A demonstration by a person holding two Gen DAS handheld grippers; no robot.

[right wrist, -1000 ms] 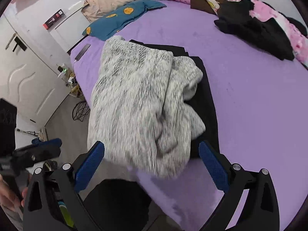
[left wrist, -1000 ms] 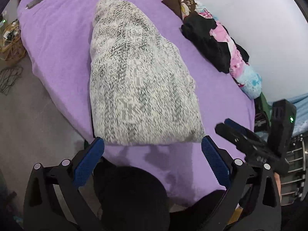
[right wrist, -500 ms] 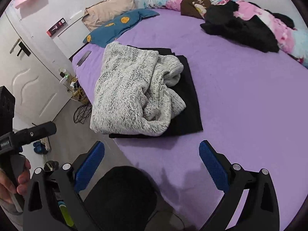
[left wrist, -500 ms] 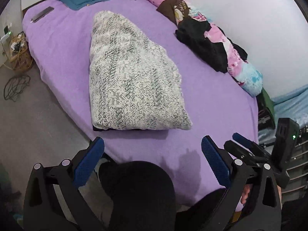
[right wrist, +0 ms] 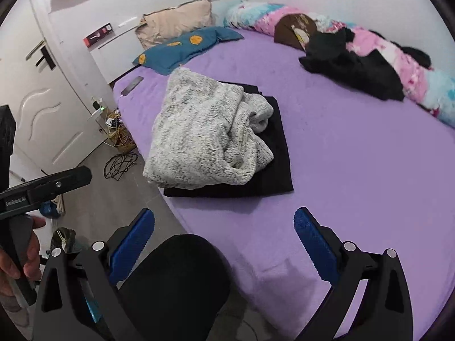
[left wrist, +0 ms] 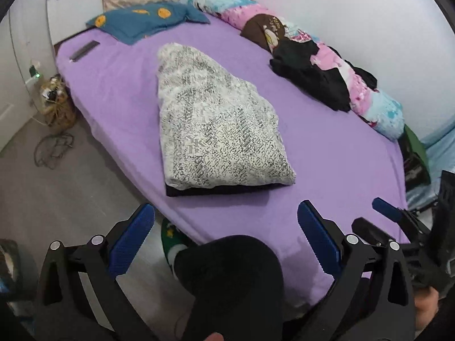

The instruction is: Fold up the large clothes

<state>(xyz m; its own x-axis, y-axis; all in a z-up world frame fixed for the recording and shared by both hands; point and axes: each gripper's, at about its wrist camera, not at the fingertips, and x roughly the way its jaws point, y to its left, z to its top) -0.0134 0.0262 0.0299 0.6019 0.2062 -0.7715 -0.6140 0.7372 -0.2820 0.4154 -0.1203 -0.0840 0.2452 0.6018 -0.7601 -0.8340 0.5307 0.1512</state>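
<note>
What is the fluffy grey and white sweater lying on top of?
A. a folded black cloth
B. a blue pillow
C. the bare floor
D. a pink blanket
A. The grey and white sweater rests on a flat black cloth whose edges stick out beneath it on the purple bed; the left wrist view shows the same dark edge under the sweater's near end.

Left tongs [left wrist: 226,226] spread wide, right tongs [right wrist: 224,230] likewise, both empty
</note>
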